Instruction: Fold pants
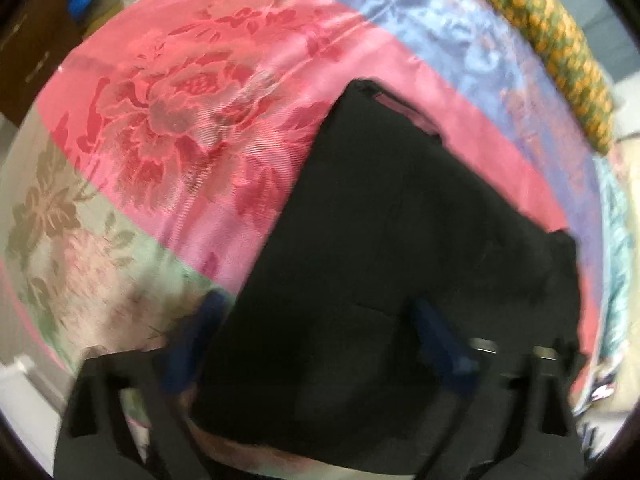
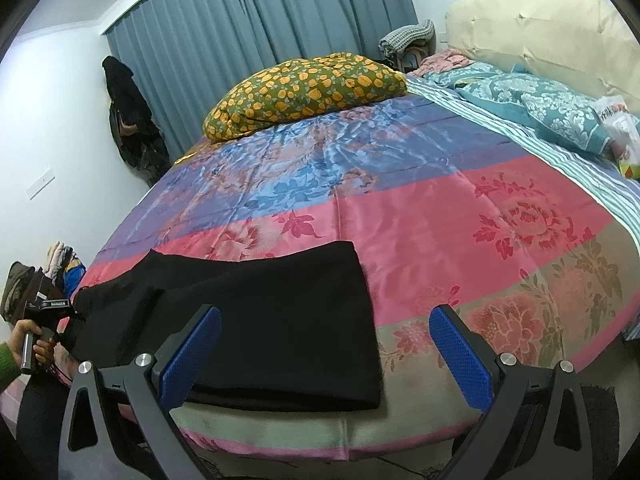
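Note:
Black pants (image 2: 260, 320) lie folded lengthwise near the front edge of a bed, on a shiny floral bedspread (image 2: 440, 208). My right gripper (image 2: 326, 312) is open just above the pants' right end; its left blue finger (image 2: 192, 352) is over the cloth and its right one over the bedspread. In the left wrist view the pants (image 1: 400, 240) fill the middle. My left gripper (image 1: 320, 308) points steeply down with its jaws wide apart, straddling the cloth's edge, blurred. A hand (image 2: 28, 340) in a green sleeve holds it at the pants' left end.
A pillow with orange flowers (image 2: 304, 92) lies at the far side of the bed. Teal bedding (image 2: 540, 108) and a cream headboard (image 2: 540, 28) are at the right. A pile of clothes (image 2: 64, 264) sits on the floor at the left.

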